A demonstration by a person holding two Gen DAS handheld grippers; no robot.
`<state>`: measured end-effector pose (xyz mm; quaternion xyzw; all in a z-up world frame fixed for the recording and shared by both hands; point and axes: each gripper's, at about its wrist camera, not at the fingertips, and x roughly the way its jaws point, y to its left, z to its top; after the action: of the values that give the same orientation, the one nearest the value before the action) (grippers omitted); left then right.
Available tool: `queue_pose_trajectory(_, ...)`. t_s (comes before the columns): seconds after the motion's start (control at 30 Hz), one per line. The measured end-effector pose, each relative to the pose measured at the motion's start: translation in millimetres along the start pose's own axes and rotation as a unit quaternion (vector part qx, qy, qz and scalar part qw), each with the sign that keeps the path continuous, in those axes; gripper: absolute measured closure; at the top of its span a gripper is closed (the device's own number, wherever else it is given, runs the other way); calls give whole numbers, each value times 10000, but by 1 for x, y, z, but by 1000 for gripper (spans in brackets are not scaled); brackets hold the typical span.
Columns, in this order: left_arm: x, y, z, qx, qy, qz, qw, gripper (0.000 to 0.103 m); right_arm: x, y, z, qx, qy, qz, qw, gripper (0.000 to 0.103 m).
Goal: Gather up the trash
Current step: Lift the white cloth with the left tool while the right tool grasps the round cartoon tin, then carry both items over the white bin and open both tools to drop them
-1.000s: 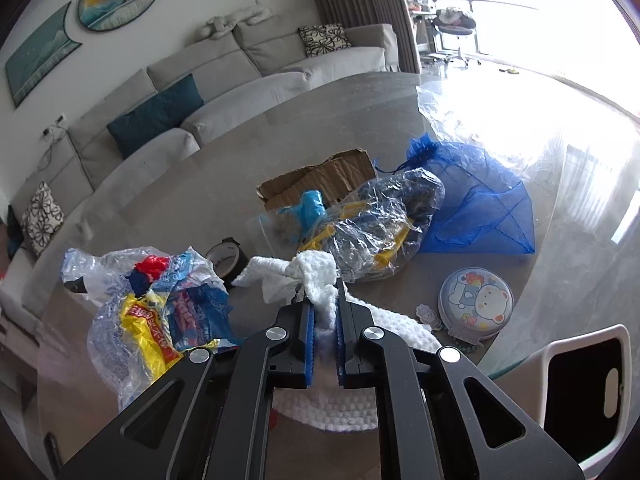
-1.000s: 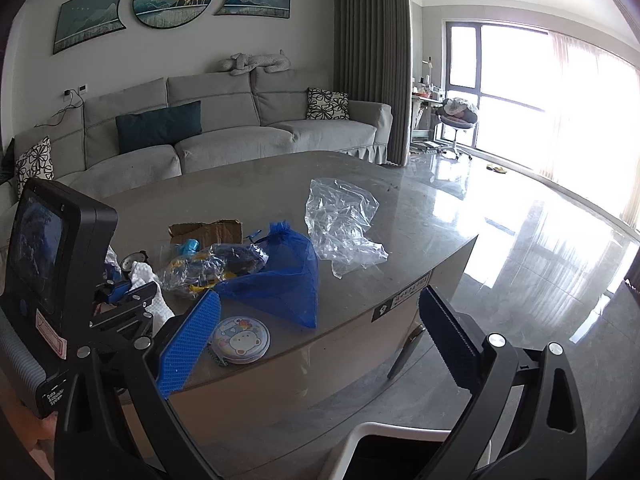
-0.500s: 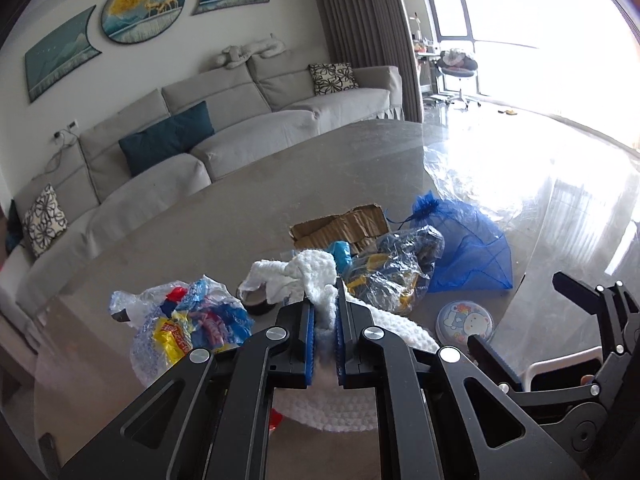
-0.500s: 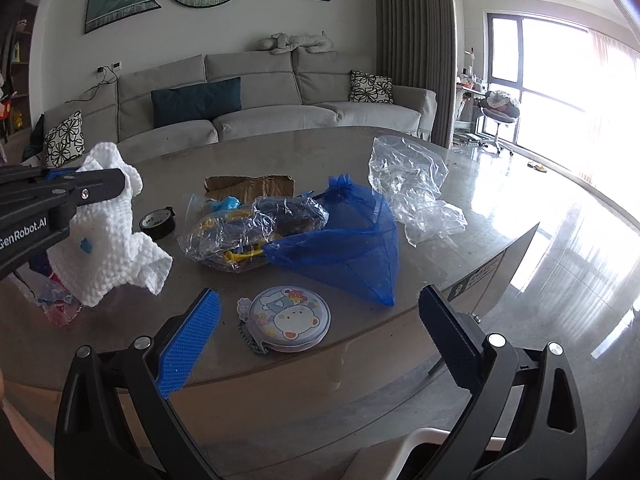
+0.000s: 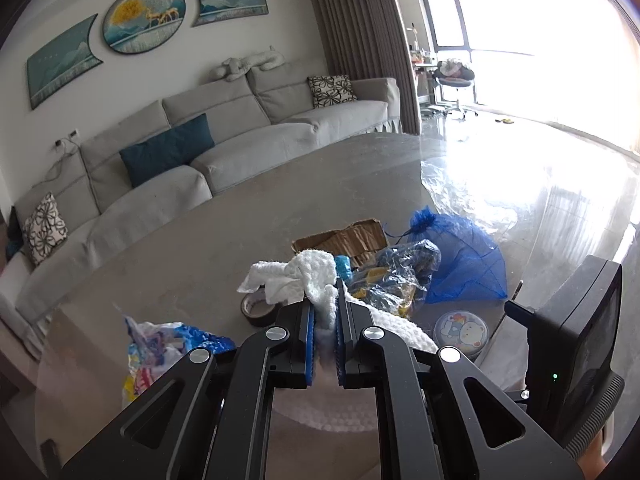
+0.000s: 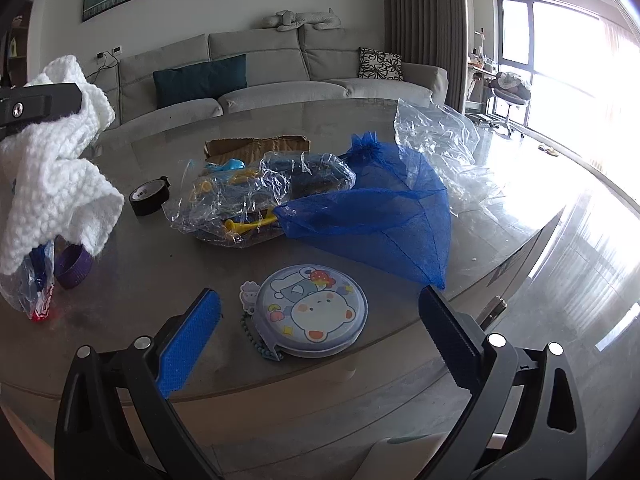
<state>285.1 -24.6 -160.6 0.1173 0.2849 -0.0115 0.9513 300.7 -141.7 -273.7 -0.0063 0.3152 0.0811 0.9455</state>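
Note:
My left gripper [image 5: 324, 312] is shut on a white knitted cloth [image 5: 316, 276] and holds it above the table; the cloth also hangs at the left of the right wrist view [image 6: 56, 176]. My right gripper [image 6: 320, 320] is open and empty, just above the table's near edge over a round cartoon tin [image 6: 316, 312]. On the table lie a clear bag of toys [image 6: 256, 196], a blue mesh bag [image 6: 384, 208], crumpled clear plastic [image 6: 440, 140], a cardboard piece [image 6: 256, 146] and a colourful plastic wrapper [image 5: 160, 352].
A black tape roll [image 6: 149, 196] and a purple cap [image 6: 74, 268] sit on the round table [image 6: 160, 264]. A grey sofa [image 5: 224, 136] stands behind. A white bin rim [image 6: 404, 452] shows below the table edge.
The left gripper has lifted the white cloth higher and drawn back from the table. The right gripper has moved left and in over the table edge, toward the round tin.

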Motion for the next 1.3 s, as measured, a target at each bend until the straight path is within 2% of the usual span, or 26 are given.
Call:
queue_pose_trajectory(0.03, 0, 1, 0, -15, 3, -5, 10000, 94, 2, 1, -1, -2, 40, 31, 10000, 6)
queue_pose_trajectory(0.13, 1, 0, 0, -10, -1, 22, 10000, 94, 5, 6, -5, -163, 79, 2, 9998, 20)
queue_pose_trajectory(0.2, 2, 0, 0, -30, -6, 27, 10000, 94, 3, 10, -6, -231, 49, 107, 9997, 39)
queue_pose_trajectory(0.27, 3, 0, -1, -21, 11, 24, 10000, 94, 3, 13, -6, -282, 51, 133, 9995, 44)
queue_pose_trajectory(0.47, -1, 1, -3, -19, -31, 12, 10000, 94, -3, 16, -5, -304, -17, 91, 9995, 45)
queue_pose_trajectory(0.7, -11, 5, -1, -58, -156, -4, 9999, 94, -49, 21, 17, -382, -492, 232, 9978, 45)
queue_pose_trajectory(0.97, -18, -2, -6, -45, -118, -181, 9998, 94, -112, -2, 21, -313, -1001, -110, 9944, 45)
queue_pose_trajectory(1.1, -25, -19, -12, 71, -126, -378, 9992, 94, -139, -15, 20, -247, -1195, -341, 9919, 45)
queue_pose_trajectory(1.3, -39, -53, -27, 368, -165, -650, 9971, 94, -165, -33, 10, -137, -1165, -694, 9907, 45)
